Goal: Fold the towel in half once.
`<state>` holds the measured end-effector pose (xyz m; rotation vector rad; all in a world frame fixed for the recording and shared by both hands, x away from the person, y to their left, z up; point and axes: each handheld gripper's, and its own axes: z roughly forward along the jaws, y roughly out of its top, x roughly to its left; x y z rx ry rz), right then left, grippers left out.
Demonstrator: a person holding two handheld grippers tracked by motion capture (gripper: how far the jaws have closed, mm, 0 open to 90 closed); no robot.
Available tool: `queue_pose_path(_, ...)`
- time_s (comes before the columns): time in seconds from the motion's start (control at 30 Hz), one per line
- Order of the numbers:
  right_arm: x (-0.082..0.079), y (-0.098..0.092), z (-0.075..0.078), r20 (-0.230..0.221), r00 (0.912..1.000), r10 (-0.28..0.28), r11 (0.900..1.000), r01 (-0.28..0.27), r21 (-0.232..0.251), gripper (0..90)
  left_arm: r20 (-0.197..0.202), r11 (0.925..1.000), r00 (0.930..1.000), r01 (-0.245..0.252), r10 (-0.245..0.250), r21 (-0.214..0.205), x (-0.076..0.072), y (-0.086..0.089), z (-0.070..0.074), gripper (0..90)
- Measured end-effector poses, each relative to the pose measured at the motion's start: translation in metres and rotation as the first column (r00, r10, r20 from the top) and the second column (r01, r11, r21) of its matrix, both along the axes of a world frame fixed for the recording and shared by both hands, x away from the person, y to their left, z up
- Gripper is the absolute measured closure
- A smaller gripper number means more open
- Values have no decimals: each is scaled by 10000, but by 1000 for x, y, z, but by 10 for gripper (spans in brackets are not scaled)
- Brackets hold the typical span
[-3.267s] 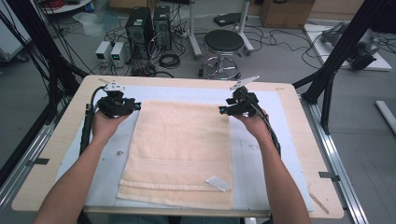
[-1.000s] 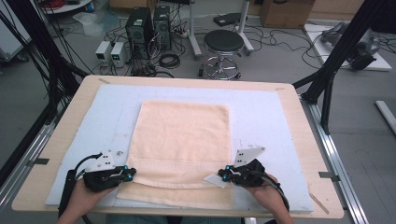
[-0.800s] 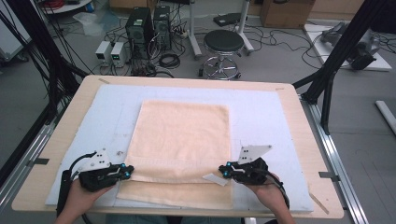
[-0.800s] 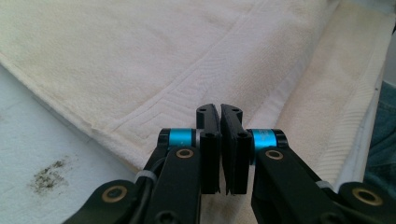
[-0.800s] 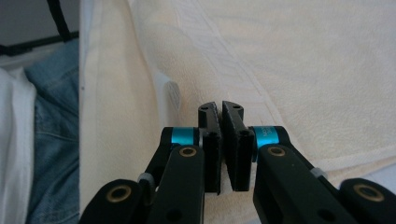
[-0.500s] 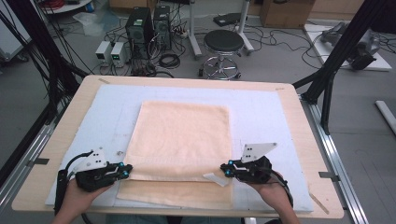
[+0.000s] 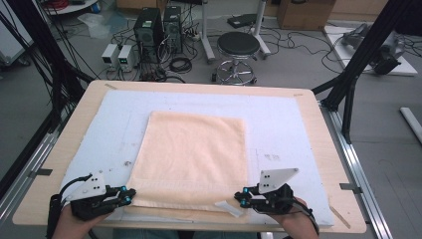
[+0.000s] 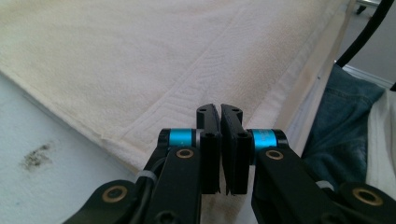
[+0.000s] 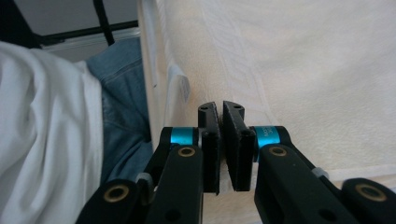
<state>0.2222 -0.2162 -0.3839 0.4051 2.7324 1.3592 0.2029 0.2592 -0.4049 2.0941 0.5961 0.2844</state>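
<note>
At the near table edge, the left gripper [image 7: 124, 195] and right gripper [image 7: 242, 196] each sit at a near corner of the peach towel [image 7: 194, 154], jaws almost fully closed. Whether cloth is pinched between the pads is hard to make out, since the jaws hide the contact. The person's hands are cut off below. The towel lies folded on a white mat [image 7: 288, 129], its label [image 7: 229, 208] near the right gripper.

No text, label or number can be read on anything here.
</note>
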Motion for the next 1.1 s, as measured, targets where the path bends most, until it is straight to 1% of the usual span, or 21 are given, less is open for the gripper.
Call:
queue_pose_path(0.03, -1, 0, -5, -236, 9997, 99, 9999, -98, 21, 816, -17, 10000, 10000, -76, 76, 44, 0, 1, -1, 797)
queue_pose_path(0.07, -1, 0, -9, -313, 9994, 145, 9999, -145, -10, 788, -76, 9998, 9998, -205, 204, -25, 0, 2, -2, 757)
queue_pose_path(0.1, -1, 0, -13, -366, 9993, 79, 10000, -79, 2, 734, -179, 9997, 9996, -229, 227, -114, 0, 2, -3, 734)
queue_pose_path(0.17, 2, -1, -19, -422, 9991, -42, 10000, 40, -67, 703, -264, 9995, 9992, -297, 293, -127, 2, 2, -5, 698)
queue_pose_path(0.23, 5, -1, -23, -374, 9993, -98, 9995, 86, -302, 689, -304, 9996, 9992, -267, 265, -59, 4, 1, -7, 694)
queue_pose_path(0.33, 9, 0, -28, -551, 9984, -154, 9988, 127, -482, 677, -393, 9996, 9989, -265, 267, 65, 8, 0, -10, 689)
queue_pose_path(0.37, 11, 1, -30, -583, 9983, -84, 9985, 53, -540, 676, -426, 9996, 9988, -249, 254, 107, 9, -1, -11, 689)
queue_pose_path(0.5, 15, 1, -39, -757, 9968, -247, 9962, 181, -856, 652, -505, 9993, 9983, -296, 308, 225, 14, -2, -14, 671)
queue_pose_path(0.57, 18, -1, -42, -816, 9961, -347, 9949, 267, -974, 635, -534, 9993, 9980, -343, 351, 150, 16, -2, -14, 667)
queue_pose_path(0.63, 21, -2, -42, -881, 9945, -561, 9949, 483, -882, 613, -504, 9992, 9980, -384, 388, 97, 18, -1, -14, 664)
queue_pose_path(0.73, 28, -5, -39, -733, 9935, -875, 9944, 827, -662, 591, -518, 9986, 9973, -522, 518, -55, 21, -1, -14, 633)
queue_pose_path(0.83, 36, -6, -36, -662, 9907, -1188, 9920, 1156, -512, 570, -481, 9983, 9972, -571, 567, -69, 27, -2, -14, 618)
queue_pose_path(0.93, 45, -4, -35, -531, 9888, -1398, 9890, 1368, -566, 547, -457, 9977, 9967, -670, 665, -91, 33, -4, -13, 597)
queue_pose_path(1.0, 51, -2, -34, -347, 9881, -1499, 9872, 1476, -600, 536, -490, 9976, 9965, -685, 679, -115, 37, -5, -14, 586)
queue_pose_path(1.03, 53, -1, -34, -358, 9873, -1547, 9865, 1524, -600, 528, -463, 9976, 9966, -687, 683, -69, 40, -6, -14, 581)
queue_pose_path(1.07, 56, -1, -33, -242, 9863, -1630, 9853, 1614, -558, 525, -485, 9976, 9964, -698, 695, -44, 42, -7, -15, 571)
queue_pose_path(1.1, 58, 0, -33, -266, 9850, -1706, 9843, 1691, -502, 514, -515, 9974, 9961, -721, 718, -40, 44, -7, -15, 564)
